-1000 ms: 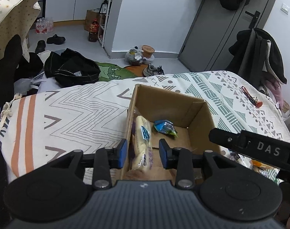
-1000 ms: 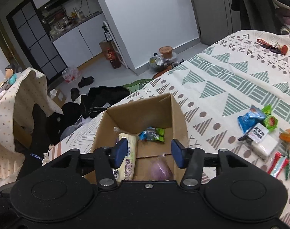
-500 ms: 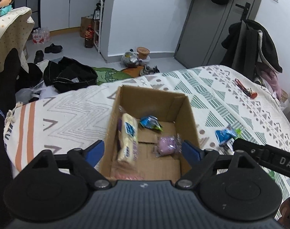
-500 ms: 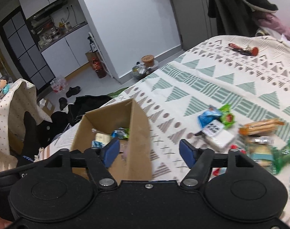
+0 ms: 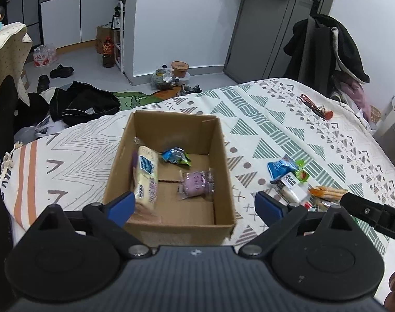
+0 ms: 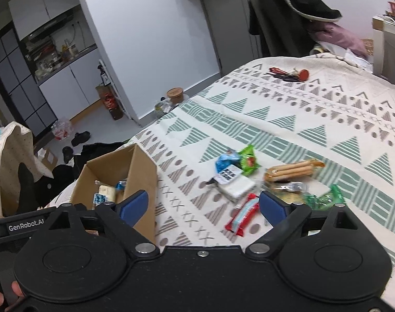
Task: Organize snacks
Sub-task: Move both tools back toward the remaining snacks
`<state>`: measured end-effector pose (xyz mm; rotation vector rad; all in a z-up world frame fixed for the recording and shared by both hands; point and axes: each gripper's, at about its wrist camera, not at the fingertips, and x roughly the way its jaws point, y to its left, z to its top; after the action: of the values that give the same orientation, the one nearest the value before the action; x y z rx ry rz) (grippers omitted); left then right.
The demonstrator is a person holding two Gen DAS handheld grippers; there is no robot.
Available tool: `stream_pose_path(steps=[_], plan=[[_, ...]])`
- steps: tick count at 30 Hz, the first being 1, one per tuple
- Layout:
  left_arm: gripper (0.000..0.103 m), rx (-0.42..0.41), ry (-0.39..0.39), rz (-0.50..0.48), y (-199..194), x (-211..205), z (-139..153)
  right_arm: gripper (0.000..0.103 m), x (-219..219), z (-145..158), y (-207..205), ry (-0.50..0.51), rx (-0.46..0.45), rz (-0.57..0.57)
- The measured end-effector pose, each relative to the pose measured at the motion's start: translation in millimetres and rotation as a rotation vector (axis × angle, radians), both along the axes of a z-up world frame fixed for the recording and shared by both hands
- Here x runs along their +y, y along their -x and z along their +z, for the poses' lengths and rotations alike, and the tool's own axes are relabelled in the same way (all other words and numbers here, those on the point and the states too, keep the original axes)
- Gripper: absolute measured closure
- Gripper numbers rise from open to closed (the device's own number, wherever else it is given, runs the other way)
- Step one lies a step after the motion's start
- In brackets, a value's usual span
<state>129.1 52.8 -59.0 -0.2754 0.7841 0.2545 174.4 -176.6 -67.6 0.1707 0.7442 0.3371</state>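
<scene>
On the left sits the cardboard box [image 5: 171, 171] with 3 snacks inside. The left gripper [image 5: 195, 205] hangs wide open and empty over it. The right gripper [image 6: 202, 205], also wide and empty, is nearer the red snack bar [image 6: 243, 214], lying lengthwise just ahead.

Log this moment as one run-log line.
left gripper: open, empty, above cardboard box | right gripper: open, empty, facing loose snacks on bed | box: three snacks inside

Spread right tongs [image 6: 202, 206] hover above a red snack bar [image 6: 242, 214].
</scene>
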Motion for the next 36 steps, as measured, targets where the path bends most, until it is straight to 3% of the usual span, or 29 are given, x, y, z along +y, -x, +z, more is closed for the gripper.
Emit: stream_pose_path(steps=[23, 36], plan=[[0.001, -0.01, 0.029, -0.136, -9, -65, 5, 0.006, -78, -11, 11, 0.026, 0.019, -0.097], [0.001, 0.039, -0.04, -0.185, -32, -103, -22, 0.004, -98, -37, 6, 0.046, 0.008, -0.193]])
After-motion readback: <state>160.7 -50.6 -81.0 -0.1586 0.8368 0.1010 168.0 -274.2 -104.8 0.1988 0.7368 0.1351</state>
